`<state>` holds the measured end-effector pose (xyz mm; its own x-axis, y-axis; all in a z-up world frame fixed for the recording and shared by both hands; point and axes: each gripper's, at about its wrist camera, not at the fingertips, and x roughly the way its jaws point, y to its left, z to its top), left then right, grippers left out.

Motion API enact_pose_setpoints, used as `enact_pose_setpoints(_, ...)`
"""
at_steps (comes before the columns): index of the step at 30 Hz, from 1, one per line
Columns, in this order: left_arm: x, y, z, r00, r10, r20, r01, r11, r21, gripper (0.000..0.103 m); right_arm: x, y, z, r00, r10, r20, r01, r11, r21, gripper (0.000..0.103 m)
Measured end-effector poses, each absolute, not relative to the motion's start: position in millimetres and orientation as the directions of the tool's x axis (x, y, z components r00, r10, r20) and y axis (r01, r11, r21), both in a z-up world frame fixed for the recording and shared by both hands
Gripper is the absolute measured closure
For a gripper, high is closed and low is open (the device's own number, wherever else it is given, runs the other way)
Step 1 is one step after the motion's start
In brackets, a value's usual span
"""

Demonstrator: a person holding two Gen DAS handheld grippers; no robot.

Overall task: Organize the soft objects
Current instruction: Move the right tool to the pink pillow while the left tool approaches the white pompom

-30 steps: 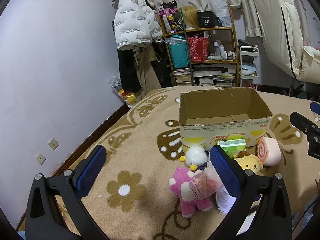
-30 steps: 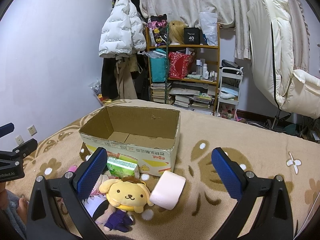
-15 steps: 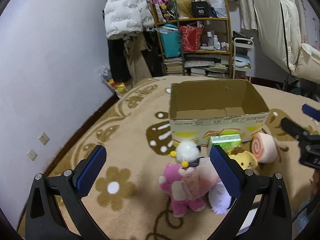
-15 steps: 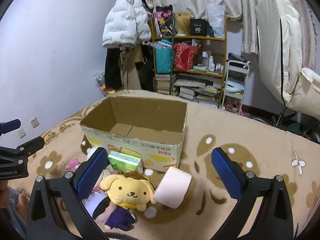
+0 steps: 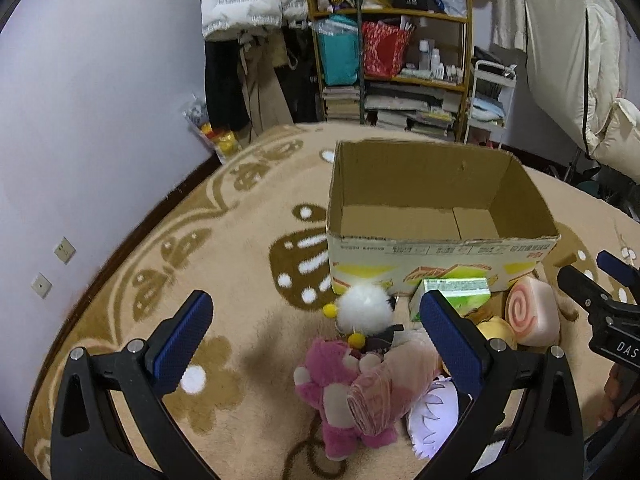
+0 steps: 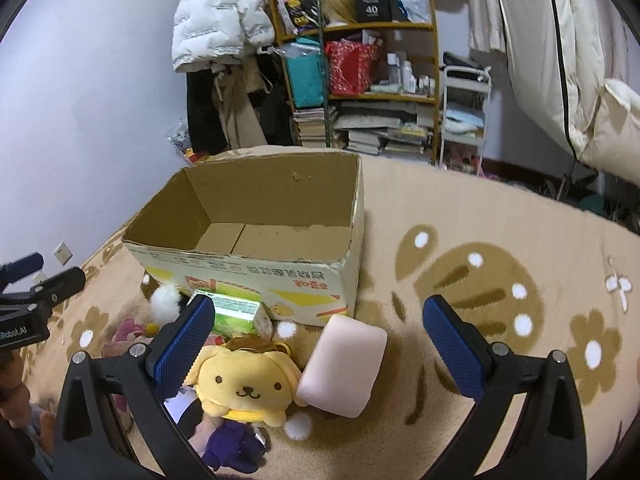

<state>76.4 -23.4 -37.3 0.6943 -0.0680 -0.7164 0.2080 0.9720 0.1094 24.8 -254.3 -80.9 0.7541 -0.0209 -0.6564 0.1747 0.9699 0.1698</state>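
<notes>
An open, empty cardboard box [image 5: 440, 248] [image 6: 256, 276] stands on the carpet. Soft toys lie in front of it: a pink bear [image 5: 332, 396], a white pompom toy [image 5: 364, 308], a green tissue pack [image 5: 460, 292] [image 6: 236, 312], a yellow dog plush [image 6: 244, 384] and a pink swiss-roll cushion [image 5: 532, 316] [image 6: 344, 368]. My left gripper [image 5: 316, 336] is open above the bear and pompom. My right gripper [image 6: 320, 340] is open above the cushion and dog plush. Both are empty.
A beige patterned carpet [image 5: 224, 264] covers the floor. A cluttered shelf [image 5: 392, 64] and hanging coats [image 5: 248, 40] stand at the back wall. A white trolley [image 6: 464, 112] and a cream chair [image 6: 580, 60] stand at the back right.
Both grippers have moved forward and tilted down toward the toys and box, which now look larger. Nothing was picked up; the toys have not moved.
</notes>
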Motion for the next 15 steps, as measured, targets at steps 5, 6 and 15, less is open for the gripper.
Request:
enact_pose_setpoints(5, 87.6, -28.8, -48.8, 0.671, -0.061, -0.739, 0.223, 0.967, 0.123, 0.001, 36.0, -256.9, -95.0, 0.722, 0.013, -0.692, 0.170, 0.966, 0.196, 0.000)
enact_pose_setpoints(6, 90.7, -29.8, -51.1, 0.666, -0.061, -0.743, 0.227, 0.966, 0.125, 0.001, 38.5, -257.1, -97.4, 0.716, 0.015, -0.698, 0.169, 0.966, 0.195, 0.000)
enact_pose_setpoints(15, 113.6, -37.0, -75.5, 0.603, -0.054, -0.796, 0.251, 0.960, 0.125, 0.001, 53.5, -260.4, -121.5, 0.660, 0.052, -0.749, 0.170, 0.961, 0.216, 0.000)
